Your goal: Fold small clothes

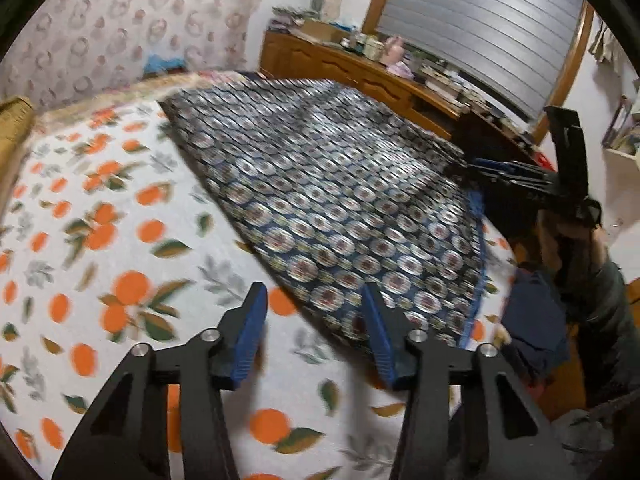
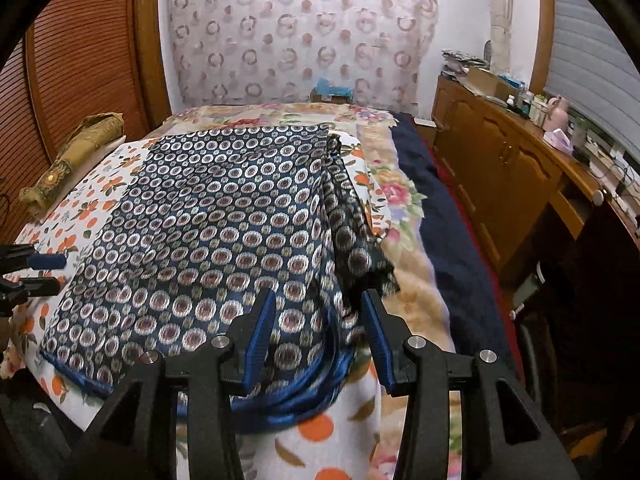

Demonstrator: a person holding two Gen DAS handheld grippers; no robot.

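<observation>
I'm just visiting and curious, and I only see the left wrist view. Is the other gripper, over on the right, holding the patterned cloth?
Observer: No. The right gripper is open; the patterned cloth lies below it, unpinched.
Operator: Is the cloth a single layer there?
Observer: No. Its right edge shows several stacked layers, with a dark frayed corner sticking out.
Operator: What's on the bed's other side?
Observer: A brown slatted door stands beside the bed.
</observation>
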